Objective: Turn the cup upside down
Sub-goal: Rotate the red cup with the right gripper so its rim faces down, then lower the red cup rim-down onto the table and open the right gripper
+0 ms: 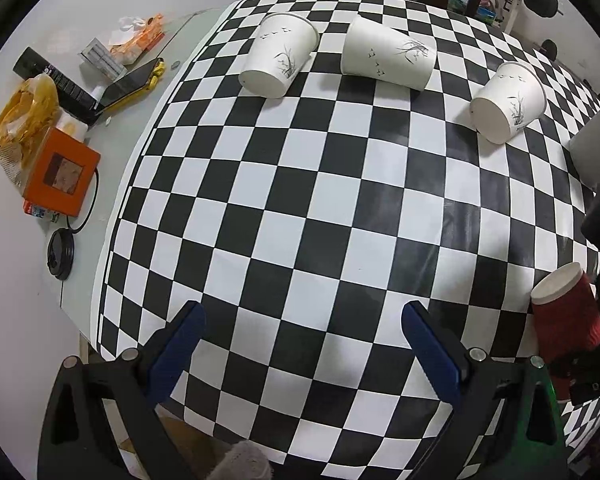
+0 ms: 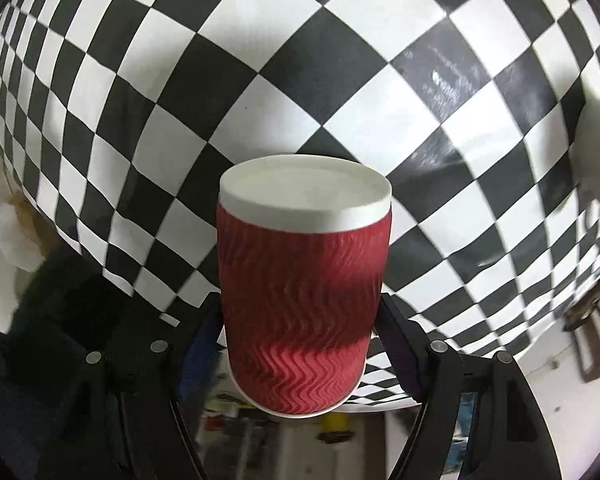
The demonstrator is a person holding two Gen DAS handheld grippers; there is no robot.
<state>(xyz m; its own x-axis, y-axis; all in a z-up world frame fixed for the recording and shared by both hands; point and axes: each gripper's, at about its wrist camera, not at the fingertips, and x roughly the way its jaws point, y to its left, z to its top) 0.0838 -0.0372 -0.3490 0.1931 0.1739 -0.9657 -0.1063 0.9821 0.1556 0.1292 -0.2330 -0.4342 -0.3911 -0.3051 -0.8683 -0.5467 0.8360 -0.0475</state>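
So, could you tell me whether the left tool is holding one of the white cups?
No, the left tool is open with only checkered tablecloth between its fingers, far from the white cups.

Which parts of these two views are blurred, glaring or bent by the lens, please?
Left wrist view: sharp, the checkered cloth bulges from fisheye, with mild sheen right of centre. Right wrist view: red cup crisp in the right gripper, edges smeared by blur, glare streaks on black squares upper right.

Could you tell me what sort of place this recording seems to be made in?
Probably a home or small workroom set up for recording: a checkered cloth covers the table, paper cups stand on it, and everyday clutter like an orange box and a phone sits alongside.
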